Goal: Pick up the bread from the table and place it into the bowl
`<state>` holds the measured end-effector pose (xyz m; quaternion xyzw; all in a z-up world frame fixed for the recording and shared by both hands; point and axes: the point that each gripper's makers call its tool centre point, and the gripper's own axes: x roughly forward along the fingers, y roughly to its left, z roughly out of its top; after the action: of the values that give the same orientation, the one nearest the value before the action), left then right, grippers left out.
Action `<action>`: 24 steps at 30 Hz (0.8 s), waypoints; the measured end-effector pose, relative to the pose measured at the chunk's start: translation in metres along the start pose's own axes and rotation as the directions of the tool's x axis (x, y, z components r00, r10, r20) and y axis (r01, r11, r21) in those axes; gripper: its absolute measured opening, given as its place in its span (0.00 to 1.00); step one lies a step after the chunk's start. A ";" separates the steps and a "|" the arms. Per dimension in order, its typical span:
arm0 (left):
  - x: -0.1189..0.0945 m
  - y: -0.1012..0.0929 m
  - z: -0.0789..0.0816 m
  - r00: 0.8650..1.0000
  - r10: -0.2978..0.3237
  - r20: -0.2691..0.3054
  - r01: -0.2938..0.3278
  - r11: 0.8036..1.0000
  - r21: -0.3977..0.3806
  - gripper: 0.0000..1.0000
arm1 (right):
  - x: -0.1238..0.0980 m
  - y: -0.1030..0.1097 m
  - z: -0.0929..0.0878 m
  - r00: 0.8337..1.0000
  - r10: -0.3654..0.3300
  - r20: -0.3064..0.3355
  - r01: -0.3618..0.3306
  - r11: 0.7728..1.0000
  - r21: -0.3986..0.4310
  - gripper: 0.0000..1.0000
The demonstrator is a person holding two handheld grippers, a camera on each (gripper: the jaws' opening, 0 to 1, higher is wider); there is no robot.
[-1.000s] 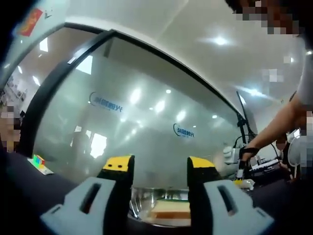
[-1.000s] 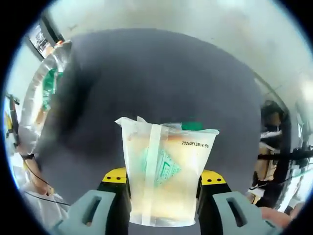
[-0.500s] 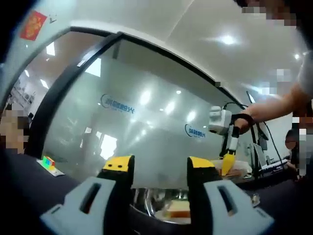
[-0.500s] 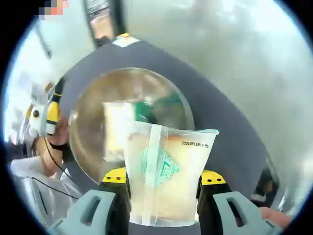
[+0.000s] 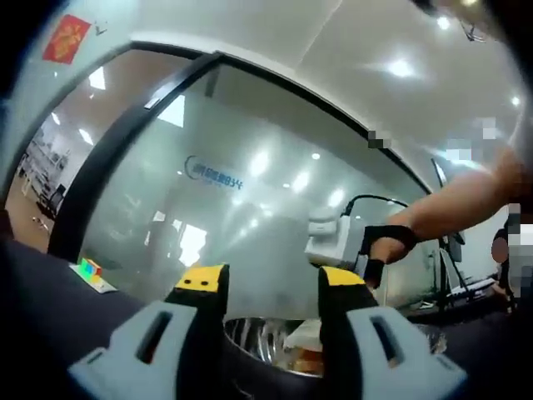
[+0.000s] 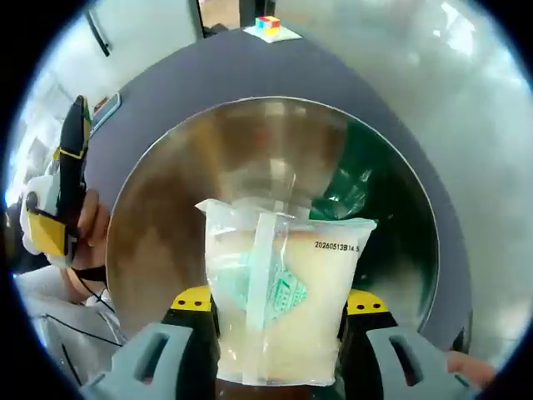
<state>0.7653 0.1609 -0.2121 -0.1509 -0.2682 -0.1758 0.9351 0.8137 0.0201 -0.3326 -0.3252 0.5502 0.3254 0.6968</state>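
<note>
Frosted glass is filling the background of the left gripper view, a wall panel (image 5: 250,225) with a faint blue logo and ceiling lights reflecting in it. Your left gripper (image 5: 268,287) is sitting at the bottom of this view with its yellow-tipped jaws standing apart and nothing between them. Just beyond those jaws the rim of the metal bowl (image 5: 266,337) is showing on the dark table (image 5: 42,300), with pale packaged shapes inside it that are too blurred to make out. Your hand (image 5: 387,246) is reaching in from the right above the bowl. A small coloured cube (image 5: 89,268) is resting on the table far to the left.

In the right gripper view, your right gripper (image 6: 275,302) is pinching a clear plastic bag of bread (image 6: 275,308) between its jaws — the bag is standing upright, a printed date near its top edge. The bag is hanging directly over the open bowl (image 6: 166,208), whose shiny inside is already holding other wrapped items, one green. The left gripper (image 6: 58,192) is showing at the left edge beside the bowl.
</note>
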 end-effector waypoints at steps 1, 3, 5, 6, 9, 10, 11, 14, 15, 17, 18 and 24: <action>0.000 0.000 -0.002 1.000 -0.001 -0.005 0.001 1.000 0.000 0.36 | -0.001 0.000 -0.001 1.000 0.004 0.003 -0.004 1.000 0.003 0.52; 0.001 -0.002 -0.004 1.000 -0.002 -0.015 0.003 1.000 0.005 0.36 | -0.003 0.000 0.001 0.999 0.006 0.031 -0.006 1.000 -0.003 0.53; 0.001 -0.002 -0.005 1.000 -0.005 -0.017 0.005 1.000 0.009 0.36 | -0.011 -0.001 0.003 0.999 -0.013 0.048 0.014 1.000 -0.016 0.55; 0.002 -0.001 -0.006 1.000 -0.004 -0.021 0.004 1.000 0.014 0.36 | -0.018 -0.003 0.006 0.997 -0.021 0.074 0.025 0.998 -0.050 0.55; 0.001 0.001 -0.006 1.000 0.003 -0.022 -0.002 1.000 0.028 0.36 | -0.045 -0.006 0.007 0.988 0.017 0.151 -0.015 1.000 -0.016 0.61; 0.001 0.003 -0.004 1.000 0.009 -0.014 -0.009 1.000 0.021 0.36 | -0.056 -0.012 0.005 0.983 0.010 0.182 -0.012 1.000 0.011 0.68; 0.000 0.005 -0.001 1.000 0.014 -0.006 -0.014 1.000 0.014 0.36 | -0.068 -0.017 -0.002 0.981 0.010 0.195 -0.015 1.000 0.024 0.69; -0.002 0.008 0.004 1.000 0.028 0.011 -0.028 1.000 -0.003 0.36 | -0.102 -0.042 -0.033 0.961 0.008 0.276 -0.033 0.996 0.087 0.66; -0.003 0.009 0.005 0.999 0.032 0.014 -0.032 0.999 -0.007 0.36 | -0.107 -0.054 -0.051 0.959 -0.013 0.285 -0.011 0.997 0.081 0.64; -0.003 0.012 0.004 0.999 0.044 0.013 -0.044 0.999 -0.019 0.36 | -0.107 -0.086 -0.103 0.972 -0.101 0.210 0.075 0.989 0.131 0.61; -0.002 0.013 0.004 0.999 0.047 0.011 -0.047 0.999 -0.026 0.36 | -0.105 -0.096 -0.125 0.972 -0.130 0.198 0.101 0.984 0.149 0.61; -0.002 0.009 0.001 0.999 0.037 0.000 -0.037 0.999 -0.037 0.36 | -0.028 -0.151 -0.245 0.984 -0.168 0.054 0.123 0.872 0.473 0.73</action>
<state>0.7674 0.1696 -0.2142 -0.1729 -0.2623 -0.1635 0.9352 0.7957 -0.2683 -0.3355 -0.1725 0.5530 0.1446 0.8022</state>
